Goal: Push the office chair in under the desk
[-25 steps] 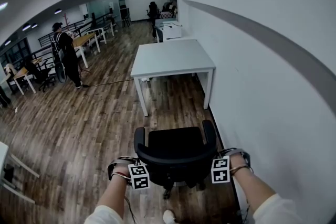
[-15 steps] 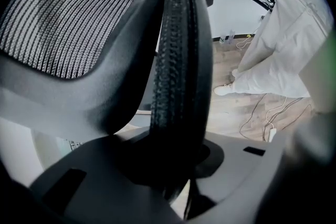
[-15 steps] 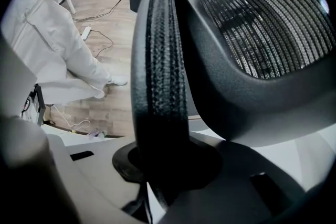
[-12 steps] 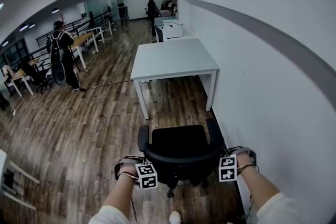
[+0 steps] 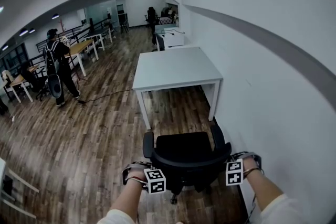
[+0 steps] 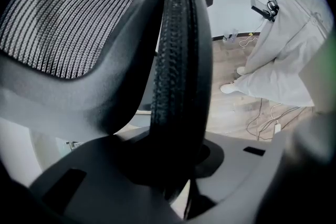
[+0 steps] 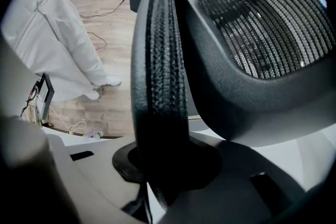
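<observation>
A black office chair with a mesh back stands on the wood floor, its seat facing the white desk a short way ahead, beside the wall. My left gripper is shut on the left edge of the backrest, my right gripper on the right edge. In the left gripper view the ribbed backrest rim runs down between the jaws of the left gripper. The right gripper view shows the same rim pinched in the right gripper. The fingertips are hidden behind the backrest in the head view.
The white wall runs close along the chair's right side. A person with a backpack stands far left near a row of desks. A cable lies on the floor left of the desk. Light trousers show behind the chair.
The chair and both grippers have moved forward towards the desk, still gripped at both edges. The person with the backpack has walked further left.
</observation>
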Demonstrator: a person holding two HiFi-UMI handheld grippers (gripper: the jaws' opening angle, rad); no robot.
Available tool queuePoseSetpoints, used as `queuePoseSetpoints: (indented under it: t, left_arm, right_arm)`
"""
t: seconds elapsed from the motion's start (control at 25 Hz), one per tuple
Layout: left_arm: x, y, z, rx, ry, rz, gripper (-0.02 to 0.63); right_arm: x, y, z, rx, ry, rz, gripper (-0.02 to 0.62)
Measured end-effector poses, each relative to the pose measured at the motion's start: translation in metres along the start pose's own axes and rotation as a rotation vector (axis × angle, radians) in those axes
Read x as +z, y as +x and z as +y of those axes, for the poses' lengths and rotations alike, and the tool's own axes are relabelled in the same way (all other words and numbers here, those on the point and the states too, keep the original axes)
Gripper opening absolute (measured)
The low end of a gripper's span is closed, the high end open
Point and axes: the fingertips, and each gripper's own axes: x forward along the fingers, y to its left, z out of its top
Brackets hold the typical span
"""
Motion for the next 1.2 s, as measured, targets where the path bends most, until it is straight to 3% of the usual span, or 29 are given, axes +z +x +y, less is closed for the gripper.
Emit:
queuePoseSetpoints:
  t: [0.84,1.2]
  left_arm:
    - [-0.003,0.033,0.075,-0.001,0.026,-0.017,0.085]
    - [0.0,0.052,0.122,0.0,0.017,-0.008,0.084]
  right_arm:
    - [0.0,0.028,-0.068,-0.006,0.027,0.018,0.098]
    - [-0.005,0.049,-0.119,-0.015,0.018,0.009,0.098]
